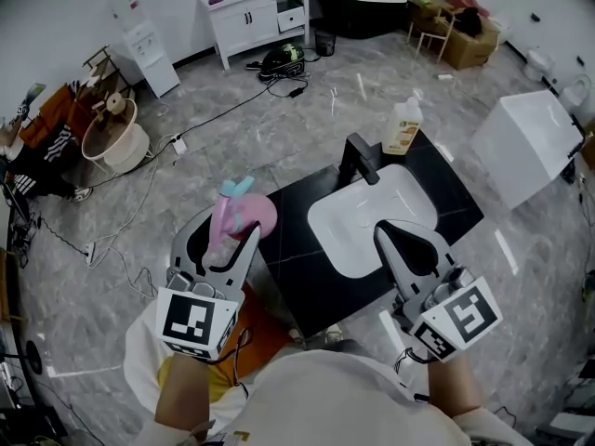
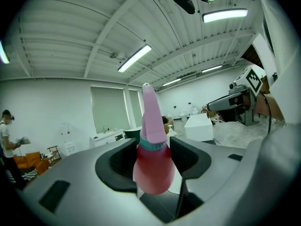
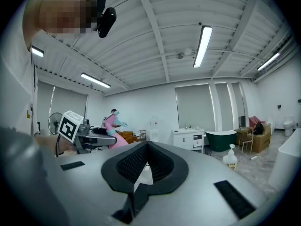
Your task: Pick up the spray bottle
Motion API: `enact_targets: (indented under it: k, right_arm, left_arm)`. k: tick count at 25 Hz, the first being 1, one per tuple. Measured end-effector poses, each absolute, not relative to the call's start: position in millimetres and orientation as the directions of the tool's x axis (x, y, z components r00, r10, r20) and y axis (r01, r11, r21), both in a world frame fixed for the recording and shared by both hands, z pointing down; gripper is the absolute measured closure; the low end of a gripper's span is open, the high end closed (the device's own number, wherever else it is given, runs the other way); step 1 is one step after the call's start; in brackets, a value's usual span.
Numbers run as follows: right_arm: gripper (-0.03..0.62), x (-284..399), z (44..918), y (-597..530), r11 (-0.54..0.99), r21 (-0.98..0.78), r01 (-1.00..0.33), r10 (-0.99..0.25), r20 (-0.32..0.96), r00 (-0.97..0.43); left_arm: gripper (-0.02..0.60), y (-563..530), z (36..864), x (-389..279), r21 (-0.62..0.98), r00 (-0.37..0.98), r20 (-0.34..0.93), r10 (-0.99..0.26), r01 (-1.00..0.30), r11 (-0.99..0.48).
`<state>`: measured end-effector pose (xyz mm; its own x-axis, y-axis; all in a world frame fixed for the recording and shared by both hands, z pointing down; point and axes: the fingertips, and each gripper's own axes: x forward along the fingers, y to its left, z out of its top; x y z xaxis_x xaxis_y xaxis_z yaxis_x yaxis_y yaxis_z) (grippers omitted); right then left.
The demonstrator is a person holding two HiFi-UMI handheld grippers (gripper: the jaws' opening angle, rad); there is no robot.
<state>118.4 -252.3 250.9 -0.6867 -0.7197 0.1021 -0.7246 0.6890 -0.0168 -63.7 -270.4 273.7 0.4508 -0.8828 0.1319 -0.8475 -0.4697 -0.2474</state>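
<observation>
Head view: my left gripper [image 1: 226, 242] grasps pink spray bottle [image 1: 251, 214] at neck. Bottle sits by left corner of black counter [image 1: 296, 230], seemingly lifted clear. My right gripper [image 1: 395, 240] hangs over white sink [image 1: 367, 214], pinched shut, empty. Both forearms reach forward.

Left gripper view: jaws clamp just under teal collar [image 2: 153, 145]; gripper pitched up toward ceiling. Best: steady squeeze, bottle upright, collar as stop against slipping.

Right gripper view: jaws meet, nothing between; also pitched upward.

Head view steeply down on sink [image 1: 367, 223]; tool views ceilingward; white cabinet [image 1: 258, 17] in all.
</observation>
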Motion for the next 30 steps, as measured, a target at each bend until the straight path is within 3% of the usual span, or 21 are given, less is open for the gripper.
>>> enact_targets:
  k: [15,30]
  right_arm:
    - [0.566,104.7,293.7,-245.6,0.724,0.011,-0.69,-0.676,0.211,-0.706]
    - [0.566,95.6,292.4,-243.7,0.735,0.011,-0.678,-0.664,0.214,-0.717]
  left_arm:
    - [0.347,-241.8,326.4,-80.4,-0.136,0.43,0.219,-0.876,-0.876,-0.463]
    - [0.347,-243.1,325.3,-82.9,-0.121,0.428,0.219,-0.877,-0.88,-0.46]
